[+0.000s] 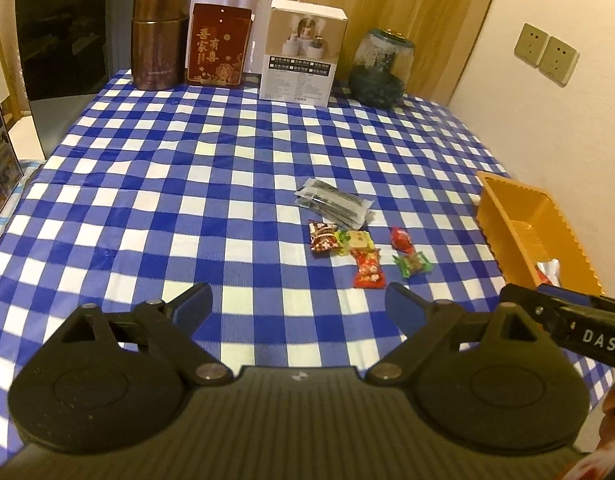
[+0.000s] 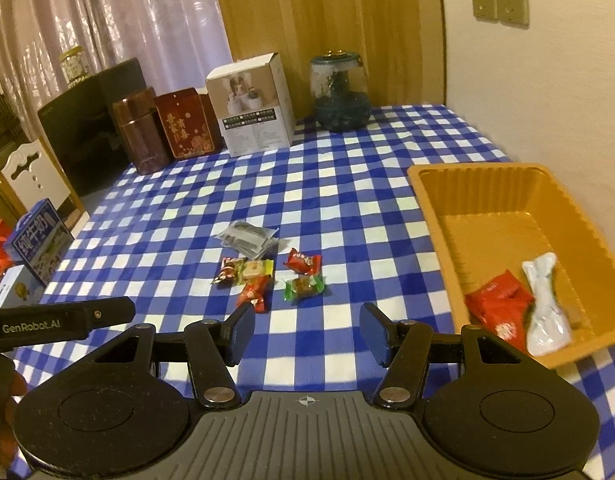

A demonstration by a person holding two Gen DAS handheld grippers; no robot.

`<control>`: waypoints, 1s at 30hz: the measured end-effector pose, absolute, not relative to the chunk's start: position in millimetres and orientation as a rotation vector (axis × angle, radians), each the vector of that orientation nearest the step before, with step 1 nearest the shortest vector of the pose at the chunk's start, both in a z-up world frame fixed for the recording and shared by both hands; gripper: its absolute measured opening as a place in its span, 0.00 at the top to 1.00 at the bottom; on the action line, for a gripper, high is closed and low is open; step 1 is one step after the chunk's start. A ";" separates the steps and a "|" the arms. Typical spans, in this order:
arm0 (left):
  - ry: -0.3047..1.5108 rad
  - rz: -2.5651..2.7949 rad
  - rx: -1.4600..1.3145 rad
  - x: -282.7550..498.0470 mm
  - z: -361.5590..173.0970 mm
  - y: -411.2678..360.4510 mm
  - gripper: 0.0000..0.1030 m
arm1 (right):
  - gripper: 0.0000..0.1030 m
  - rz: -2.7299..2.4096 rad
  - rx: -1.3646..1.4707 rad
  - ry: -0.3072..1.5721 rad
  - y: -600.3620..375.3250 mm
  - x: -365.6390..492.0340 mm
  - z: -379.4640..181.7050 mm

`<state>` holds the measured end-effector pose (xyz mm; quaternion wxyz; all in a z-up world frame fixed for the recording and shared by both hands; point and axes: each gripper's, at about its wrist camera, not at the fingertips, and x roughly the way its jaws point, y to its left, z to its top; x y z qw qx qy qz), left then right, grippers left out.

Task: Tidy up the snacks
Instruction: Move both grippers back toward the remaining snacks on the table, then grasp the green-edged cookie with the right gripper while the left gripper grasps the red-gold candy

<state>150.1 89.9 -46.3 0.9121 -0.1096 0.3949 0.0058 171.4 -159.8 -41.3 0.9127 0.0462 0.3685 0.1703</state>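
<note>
Several wrapped snacks lie loose on the blue checked tablecloth: a grey packet point(image 1: 333, 203) point(image 2: 247, 238), a dark red candy point(image 1: 322, 237), a yellow one point(image 1: 357, 240), a red one point(image 2: 302, 261), a green one point(image 2: 304, 286) and a red-white one point(image 1: 369, 270). An orange tray point(image 2: 435, 196) at the right holds a red packet point(image 2: 501, 304) and a white packet point(image 2: 545, 304). My left gripper point(image 1: 297, 306) is open and empty, just short of the candies. My right gripper point(image 2: 307, 330) is open and empty, near the red-white candy.
A brown tin point(image 1: 159, 40), a red box point(image 1: 219, 46), a white carton point(image 1: 303, 54) and a glass jar point(image 1: 381, 68) stand along the table's far edge. A wall is at the right. A blue carton point(image 2: 39, 246) sits off the left edge.
</note>
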 end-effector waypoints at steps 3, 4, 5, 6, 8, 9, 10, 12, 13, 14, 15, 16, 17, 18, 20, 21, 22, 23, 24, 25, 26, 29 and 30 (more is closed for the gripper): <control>0.817 0.014 -0.232 163.2 -55.2 93.5 0.11 | 0.43 0.357 0.086 0.767 -153.2 187.0 -54.5; 0.818 0.015 -0.231 167.6 -58.1 94.4 0.11 | 0.43 0.359 0.085 0.768 -151.4 192.2 -58.8; 0.819 0.015 -0.229 172.3 -61.3 95.9 0.11 | 0.43 0.361 0.082 0.769 -149.4 197.2 -62.9; 0.821 0.015 -0.227 176.2 -64.4 96.7 0.11 | 0.43 0.363 0.078 0.769 -147.2 202.3 -66.8; 0.823 0.014 -0.222 183.9 -70.0 98.4 0.11 | 0.43 0.370 0.068 0.766 -142.9 212.9 -74.3; 0.824 0.014 -0.221 187.6 -72.3 99.1 0.11 | 0.43 0.372 0.063 0.763 -140.9 216.4 -77.7; 0.824 0.014 -0.220 190.6 -74.9 100.0 0.11 | 0.43 0.375 0.058 0.762 -138.3 220.7 -81.3; 0.825 0.013 -0.218 195.5 -79.9 101.3 0.11 | 0.44 0.379 0.048 0.761 -133.7 229.1 -89.7; 0.827 0.012 -0.219 197.7 -82.2 102.0 0.11 | 0.45 0.382 0.045 0.764 -131.5 233.3 -93.5; 0.829 0.010 -0.220 200.1 -84.7 102.5 0.11 | 0.47 0.385 0.039 0.767 -129.3 236.9 -97.2; 0.831 0.009 -0.219 202.3 -87.2 102.9 0.11 | 0.50 0.387 0.030 0.770 -126.5 240.6 -100.7; 0.833 0.010 -0.217 204.5 -89.7 103.3 0.11 | 0.51 0.391 0.022 0.772 -123.7 243.8 -103.9; 0.835 0.009 -0.217 205.7 -91.9 103.7 0.11 | 0.51 0.394 0.016 0.772 -121.4 246.5 -106.9; 0.837 0.009 -0.219 207.3 -94.4 104.1 0.11 | 0.52 0.393 0.008 0.772 -119.3 248.8 -109.5; 0.841 0.006 -0.222 210.3 -99.3 104.7 0.11 | 0.52 0.393 -0.011 0.774 -115.3 252.6 -114.7; 0.843 0.006 -0.223 211.6 -101.5 105.3 0.11 | 0.52 0.394 -0.019 0.777 -113.1 254.7 -117.1; 0.845 0.006 -0.225 212.7 -103.6 105.6 0.11 | 0.52 0.396 -0.024 0.779 -111.4 256.2 -119.7; 0.847 0.004 -0.227 213.7 -105.6 106.1 0.11 | 0.52 0.397 -0.029 0.782 -110.2 258.1 -122.4; 0.848 0.003 -0.228 214.5 -107.3 106.3 0.11 | 0.52 0.398 -0.032 0.784 -109.4 258.9 -124.4; 0.848 0.001 -0.229 215.3 -109.0 106.3 0.11 | 0.52 0.398 -0.039 0.786 -108.3 259.8 -126.4; 0.850 0.000 -0.228 215.9 -110.3 106.3 0.11 | 0.52 0.397 -0.048 0.787 -107.1 261.3 -128.9; 0.852 -0.003 -0.228 216.7 -113.6 106.8 0.11 | 0.55 0.393 -0.056 0.794 -106.0 264.3 -134.2; 0.853 -0.004 -0.229 216.9 -114.5 107.0 0.11 | 0.57 0.392 -0.057 0.790 -105.3 264.8 -135.0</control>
